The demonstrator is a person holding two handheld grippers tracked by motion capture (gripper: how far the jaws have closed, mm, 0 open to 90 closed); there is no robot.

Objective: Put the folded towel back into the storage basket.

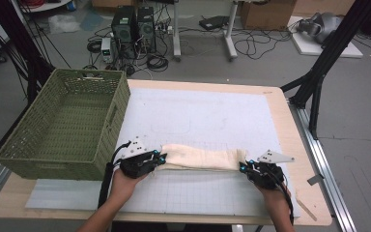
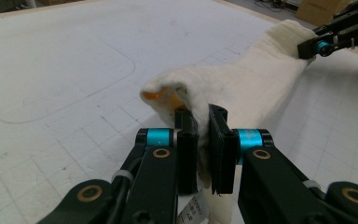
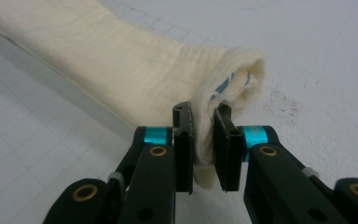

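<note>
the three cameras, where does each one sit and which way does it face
High view: above the person's side of the table, facing forward and down; both forearms and hands enter from the bottom, left tongs and right tongs at the ends of the folded cream cloth, green basket at left.
Left gripper view: rides the left tongs, looking along the cloth toward the right tongs; own black jaws show, clamping cloth.
Right gripper view: rides the right tongs, own jaws clamping the cloth's other end.
Shared: all show the cloth.
</note>
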